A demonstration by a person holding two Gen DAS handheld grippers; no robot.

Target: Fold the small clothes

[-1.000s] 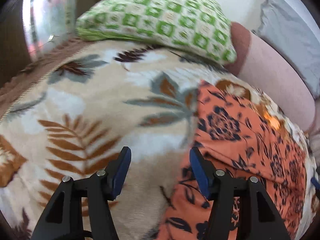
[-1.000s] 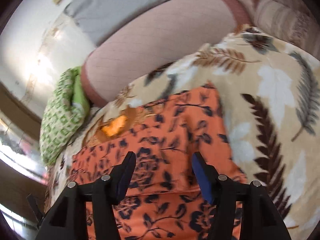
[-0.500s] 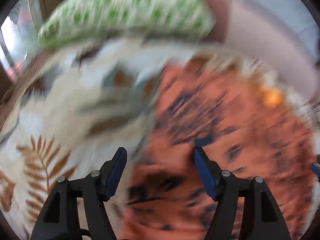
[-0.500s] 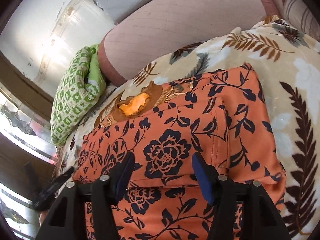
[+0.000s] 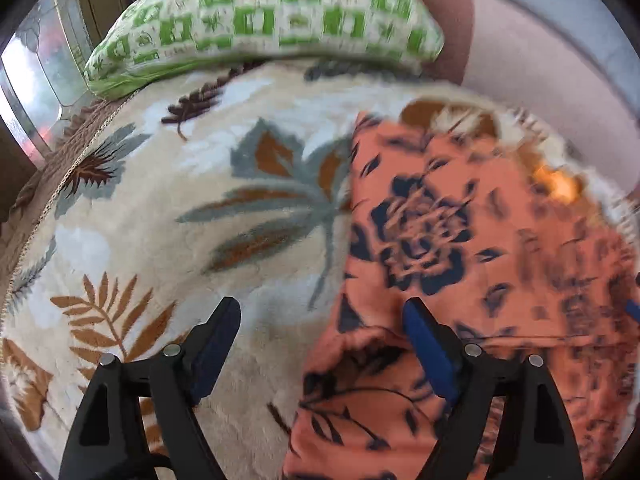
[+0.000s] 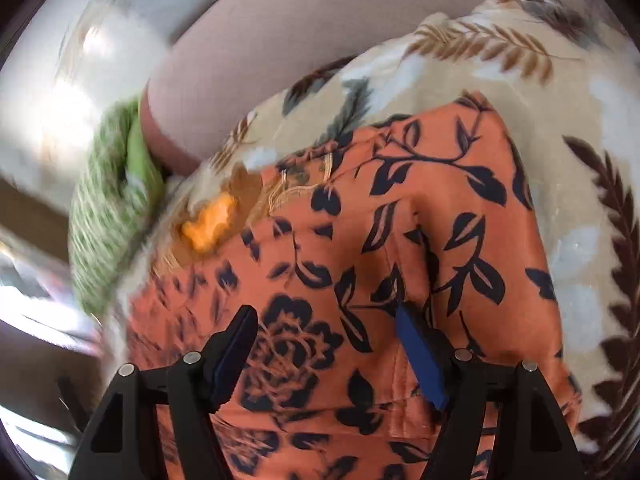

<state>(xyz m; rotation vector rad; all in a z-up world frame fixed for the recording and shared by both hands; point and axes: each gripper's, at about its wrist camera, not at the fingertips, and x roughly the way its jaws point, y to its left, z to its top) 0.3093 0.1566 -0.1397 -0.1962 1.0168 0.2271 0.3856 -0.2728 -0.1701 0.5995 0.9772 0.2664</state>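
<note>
An orange garment with dark blue flowers point(image 5: 460, 240) lies folded on a cream leaf-print blanket point(image 5: 180, 208). In the left wrist view my left gripper point(image 5: 320, 344) is open and empty, low over the garment's left edge, one finger over the blanket and one over the cloth. In the right wrist view the garment point(image 6: 360, 264) fills the middle, with a fold ridge running up it. My right gripper point(image 6: 326, 352) is open and empty, just above the cloth. An orange and brown collar patch point(image 6: 212, 224) shows at the garment's far end.
A green and white patterned pillow point(image 5: 272, 20) lies at the blanket's far edge. A pinkish bolster point(image 6: 320, 40) runs along the back next to a white wall. A window with metal frame point(image 5: 36, 80) is at the far left.
Both grippers have shifted over the garment, with motion blur. The right gripper has come closer to the cloth and turned. Both stay open and empty.
</note>
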